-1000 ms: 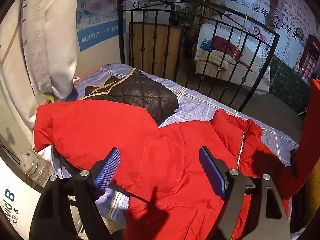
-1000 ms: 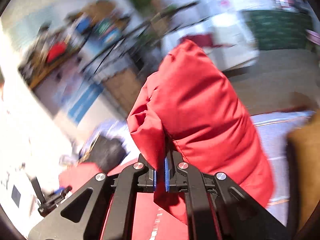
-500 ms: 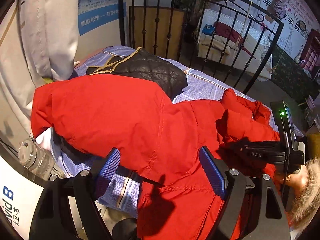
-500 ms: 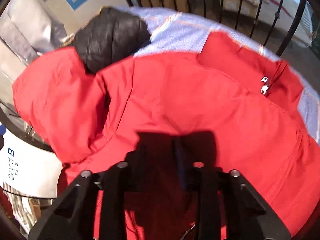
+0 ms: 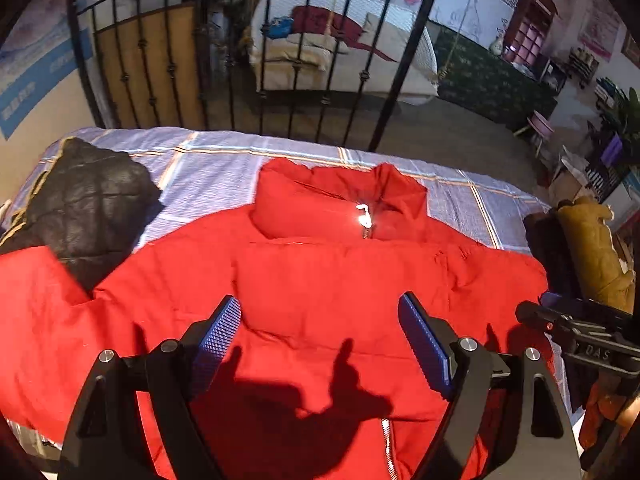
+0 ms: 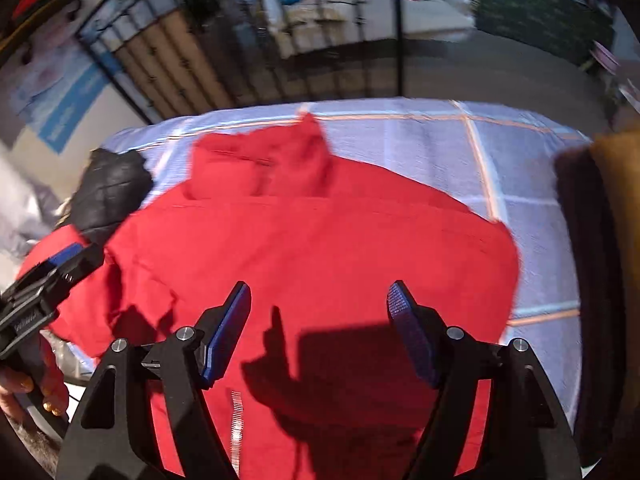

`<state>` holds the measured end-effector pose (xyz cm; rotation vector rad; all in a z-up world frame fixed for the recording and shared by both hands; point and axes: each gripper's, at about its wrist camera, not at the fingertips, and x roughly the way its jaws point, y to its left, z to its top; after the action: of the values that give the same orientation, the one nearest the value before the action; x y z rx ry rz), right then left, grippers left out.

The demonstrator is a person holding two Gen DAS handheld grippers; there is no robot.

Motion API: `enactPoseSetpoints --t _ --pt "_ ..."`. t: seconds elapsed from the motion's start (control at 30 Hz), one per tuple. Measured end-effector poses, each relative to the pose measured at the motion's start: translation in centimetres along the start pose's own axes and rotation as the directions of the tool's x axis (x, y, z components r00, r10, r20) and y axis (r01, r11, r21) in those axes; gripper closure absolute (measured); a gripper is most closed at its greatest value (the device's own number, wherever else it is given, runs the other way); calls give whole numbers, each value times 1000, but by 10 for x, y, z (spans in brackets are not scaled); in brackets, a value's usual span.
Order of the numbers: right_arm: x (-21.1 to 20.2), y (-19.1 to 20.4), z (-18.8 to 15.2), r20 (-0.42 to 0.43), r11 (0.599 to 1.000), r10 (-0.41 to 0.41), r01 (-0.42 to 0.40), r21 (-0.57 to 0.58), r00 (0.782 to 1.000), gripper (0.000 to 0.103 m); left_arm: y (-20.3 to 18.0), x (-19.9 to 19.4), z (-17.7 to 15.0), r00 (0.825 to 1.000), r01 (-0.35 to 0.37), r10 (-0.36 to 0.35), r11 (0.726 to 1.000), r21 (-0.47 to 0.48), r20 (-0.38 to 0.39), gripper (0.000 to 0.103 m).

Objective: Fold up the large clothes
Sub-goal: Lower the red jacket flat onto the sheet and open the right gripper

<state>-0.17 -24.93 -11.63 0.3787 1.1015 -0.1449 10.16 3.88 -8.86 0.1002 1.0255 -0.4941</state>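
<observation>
A red padded jacket (image 5: 320, 272) lies spread front-up on the bed, collar and zipper pull (image 5: 363, 216) toward the far side. It also fills the right wrist view (image 6: 320, 248). My left gripper (image 5: 320, 320) is open and empty, hovering above the jacket's chest. My right gripper (image 6: 319, 308) is open and empty above the jacket's body. The right gripper shows at the right edge of the left wrist view (image 5: 576, 332); the left one shows at the left edge of the right wrist view (image 6: 44, 280).
A black quilted jacket (image 5: 84, 208) lies on the checked blue sheet (image 5: 460, 196) at the far left. A black iron bed frame (image 5: 256, 40) stands behind. A brown and dark garment (image 5: 588, 240) lies at the right edge.
My right gripper let go of the red sleeve and opened; the sleeve now lies on the jacket. My left gripper swung right over the jacket's chest.
</observation>
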Motion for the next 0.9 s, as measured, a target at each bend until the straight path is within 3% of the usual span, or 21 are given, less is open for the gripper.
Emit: enactPoseSetpoints --t 0.07,0.17,0.23,0.47,0.53,0.67,0.77,0.83,0.9 --pt "21 -6 -16 -66 1000 -16 15 -5 998 31 -15 41 -4 996 -23 26 999 32 -83 23" --pt "59 -1 -36 -134 996 -61 53 -65 989 30 -23 103 -23 966 -93 109 993 80 -234 19" --pt "77 0 -46 -141 991 -98 83 -109 985 24 -25 117 -28 965 -114 134 988 100 -225 16" --pt "102 -9 -52 -169 988 -115 94 -125 979 19 -29 128 -27 949 -135 169 981 142 -266 14" --pt "97 -8 -49 -189 988 -119 98 -118 975 19 -26 116 -26 953 -140 170 981 136 -251 14" --pt "58 -9 -52 -111 998 -41 35 -51 993 19 2 35 -28 992 -98 98 995 11 -73 15" --pt "28 -1 -62 -74 998 19 -24 -60 997 19 48 -32 -39 992 -109 116 986 -129 54 15" --pt "14 6 -72 -83 995 52 -59 -83 995 19 92 -73 -57 978 -153 184 953 -262 98 15" --pt "6 16 -78 -101 989 71 -83 -119 992 19 139 -105 -73 955 -207 275 887 -414 111 15"
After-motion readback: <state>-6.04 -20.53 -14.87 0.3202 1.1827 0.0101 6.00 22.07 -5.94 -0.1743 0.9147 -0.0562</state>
